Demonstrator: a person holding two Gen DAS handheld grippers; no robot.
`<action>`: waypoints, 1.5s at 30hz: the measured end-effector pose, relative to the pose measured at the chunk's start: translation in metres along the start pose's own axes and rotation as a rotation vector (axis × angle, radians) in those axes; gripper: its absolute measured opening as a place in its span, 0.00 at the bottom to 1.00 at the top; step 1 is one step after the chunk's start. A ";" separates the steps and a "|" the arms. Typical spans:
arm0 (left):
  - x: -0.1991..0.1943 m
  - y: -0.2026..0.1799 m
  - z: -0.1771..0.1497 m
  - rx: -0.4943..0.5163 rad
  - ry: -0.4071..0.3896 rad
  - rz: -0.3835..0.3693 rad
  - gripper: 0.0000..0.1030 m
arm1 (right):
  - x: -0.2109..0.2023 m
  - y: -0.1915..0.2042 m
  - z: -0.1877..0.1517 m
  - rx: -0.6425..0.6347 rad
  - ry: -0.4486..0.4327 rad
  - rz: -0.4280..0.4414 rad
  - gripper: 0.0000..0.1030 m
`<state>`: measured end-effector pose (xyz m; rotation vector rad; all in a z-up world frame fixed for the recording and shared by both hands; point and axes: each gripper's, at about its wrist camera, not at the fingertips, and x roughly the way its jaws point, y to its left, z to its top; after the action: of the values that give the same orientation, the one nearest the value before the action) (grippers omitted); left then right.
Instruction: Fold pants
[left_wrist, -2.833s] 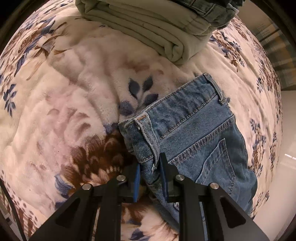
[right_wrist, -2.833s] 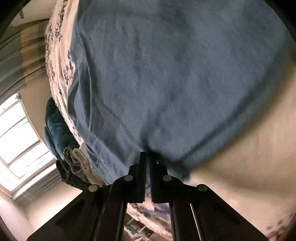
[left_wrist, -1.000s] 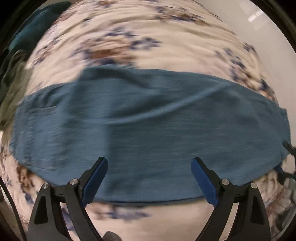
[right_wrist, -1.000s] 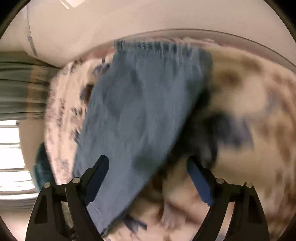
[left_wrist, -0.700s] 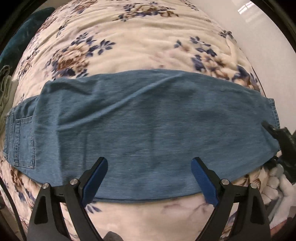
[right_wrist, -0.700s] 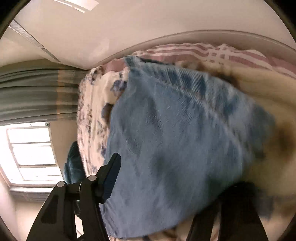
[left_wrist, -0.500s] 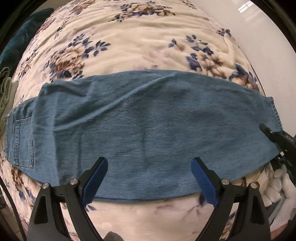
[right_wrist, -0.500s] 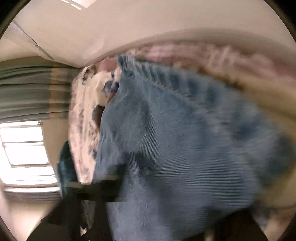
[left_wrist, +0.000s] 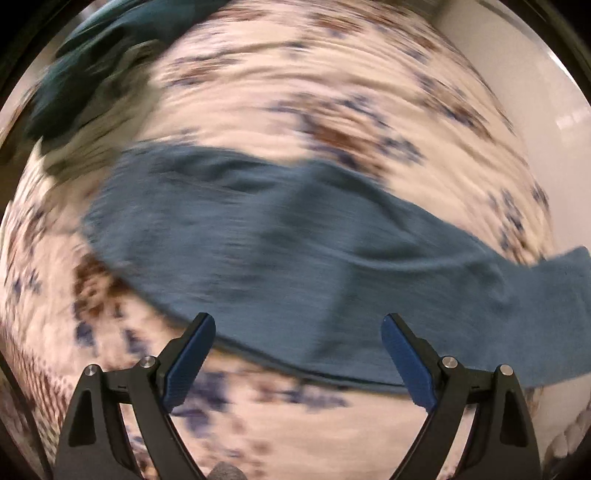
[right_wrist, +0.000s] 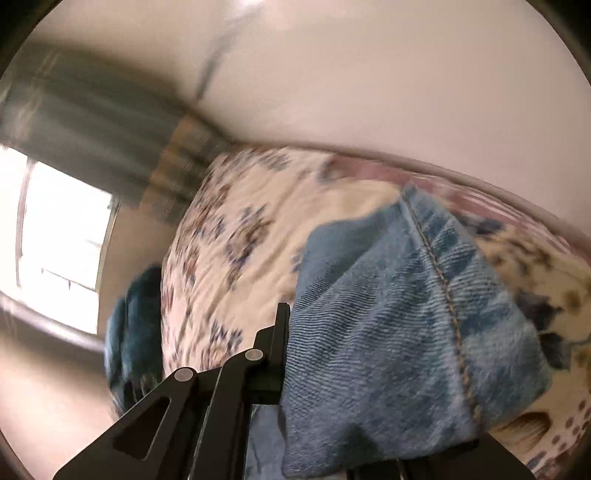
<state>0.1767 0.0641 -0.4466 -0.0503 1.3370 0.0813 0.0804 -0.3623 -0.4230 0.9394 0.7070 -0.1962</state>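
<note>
Blue jeans (left_wrist: 295, 251) lie stretched left to right across a floral blanket (left_wrist: 314, 92) in the blurred left wrist view, their right end lifted off the bed. My left gripper (left_wrist: 297, 354) is wide open and empty above the jeans' near edge. In the right wrist view the hem end of the jeans (right_wrist: 399, 332) bunches over my right gripper (right_wrist: 295, 369), hiding its right finger. Its left finger (right_wrist: 279, 347) presses against the denim and the cloth hangs from the jaws.
A pile of dark teal and grey-green clothes (left_wrist: 99, 62) sits at the blanket's far left, also in the right wrist view (right_wrist: 129, 332). A pale wall (right_wrist: 369, 74), curtain (right_wrist: 92, 122) and bright window (right_wrist: 55, 229) lie beyond the bed.
My right gripper has closed on the jeans' hem end and lifted it. My left gripper stayed open and swung, so the jeans now lie slanted in its view.
</note>
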 end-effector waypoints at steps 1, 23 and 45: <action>-0.002 0.024 0.002 -0.035 -0.006 0.018 0.89 | 0.006 0.021 -0.007 -0.048 0.016 -0.006 0.07; 0.016 0.230 0.030 -0.391 0.004 -0.114 0.89 | 0.182 0.224 -0.305 -0.688 0.716 -0.061 0.81; 0.139 0.101 0.065 0.040 0.221 -0.140 0.22 | 0.178 0.042 -0.131 -0.237 0.696 -0.291 0.35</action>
<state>0.2624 0.1748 -0.5654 -0.1215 1.5517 -0.0714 0.1729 -0.2078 -0.5577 0.6647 1.4791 -0.0315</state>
